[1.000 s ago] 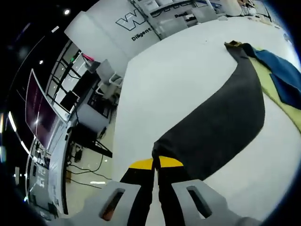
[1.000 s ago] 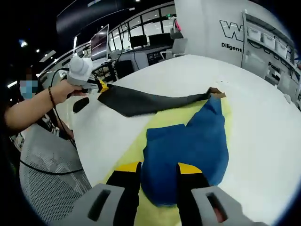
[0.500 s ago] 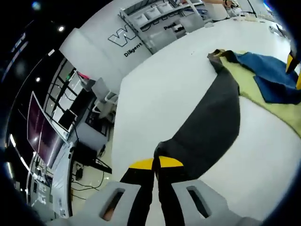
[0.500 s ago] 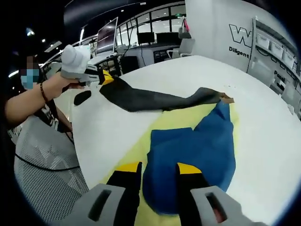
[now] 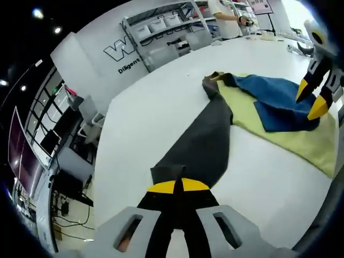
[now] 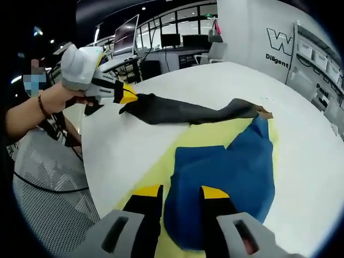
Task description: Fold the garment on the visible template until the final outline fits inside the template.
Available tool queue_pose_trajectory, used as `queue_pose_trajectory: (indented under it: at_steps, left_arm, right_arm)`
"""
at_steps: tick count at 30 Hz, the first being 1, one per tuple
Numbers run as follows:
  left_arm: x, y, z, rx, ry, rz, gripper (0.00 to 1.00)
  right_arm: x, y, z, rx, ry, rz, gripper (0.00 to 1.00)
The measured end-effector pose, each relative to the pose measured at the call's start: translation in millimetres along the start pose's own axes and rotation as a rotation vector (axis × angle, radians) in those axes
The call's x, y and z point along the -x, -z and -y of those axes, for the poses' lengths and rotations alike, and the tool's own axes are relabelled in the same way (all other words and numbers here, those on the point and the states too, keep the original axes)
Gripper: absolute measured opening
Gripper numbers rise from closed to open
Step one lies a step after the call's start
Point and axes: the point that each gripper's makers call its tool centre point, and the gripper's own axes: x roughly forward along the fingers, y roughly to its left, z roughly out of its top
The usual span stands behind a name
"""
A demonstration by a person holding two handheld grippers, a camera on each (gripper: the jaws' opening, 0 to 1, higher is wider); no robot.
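- Left gripper view has the garment (image 5: 236,102) at its centre: a soft, matte cloth in two colours, a long dark grey part that tapers toward the camera and a blue part folded into a rough block.
- Its blue part lies on the template (image 5: 290,137), a flat pale yellow-green sheet with straight edges; the grey part runs off the template's edge onto the bare white table (image 5: 156,113).
- At the near end of that grey strip the left gripper (image 5: 178,186) has its yellow-tipped black jaws pressed together on the cloth's edge, which curls up slightly there.
- Beyond the template, this view takes in the right gripper (image 5: 312,97), its yellow tips poised over the blue part's edge; whether it touches the cloth cannot be told here.
- Behind the table, the same view shows a white wall with dark lettering, shelving (image 5: 161,27) stacked with bins, and a person standing.
- Right gripper view looks the other way: its own jaws stand parted, one on each side of the blue part's near edge, with the blue cloth visible in the gap.
- It alone shows the person's hand (image 6: 56,99) wrapped round the white body of the left gripper, a bracelet at the wrist, with the grey strip pinched and lifted off the table beside the template.
- Past that hand are monitors (image 6: 126,35) and desks.
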Motion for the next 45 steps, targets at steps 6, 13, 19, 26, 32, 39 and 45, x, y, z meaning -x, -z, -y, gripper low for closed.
queue_pose_trajectory:
  at_steps: [6, 13, 19, 26, 32, 39, 45]
  left_arm:
    - [-9.5, 5.7, 14.8, 0.039, 0.064, -0.015, 0.0]
    - [-21.2, 3.9, 11.0, 0.044, 0.081, -0.015, 0.0]
    - [-26.8, 4.6, 18.2, 0.056, 0.104, -0.033, 0.0]
    - [-30.3, 5.8, 27.4, 0.075, 0.128, -0.049, 0.0]
    - [-32.4, 11.5, 29.4, 0.097, 0.13, -0.069, 0.01]
    - [-20.9, 1.8, 33.5, 0.112, 0.171, -0.03, 0.05]
    - [-12.2, -3.8, 32.7, 0.112, 0.165, -0.012, 0.13]
  right_arm:
    - [-4.9, -0.2, 1.2, 0.001, 0.005, -0.005, 0.2]
    - [-9.4, -0.9, -2.0, 0.025, 0.001, -0.016, 0.19]
    - [-14.0, -1.4, -1.6, 0.058, 0.001, -0.029, 0.17]
    - [-13.6, -3.0, 4.9, 0.043, 0.017, -0.021, 0.16]
    - [-19.4, 0.6, -1.0, 0.051, 0.01, -0.027, 0.15]
    - [-23.4, 0.9, -3.8, 0.101, 0.013, -0.041, 0.16]
    - [-25.4, 5.6, -3.8, 0.136, 0.024, -0.058, 0.16]
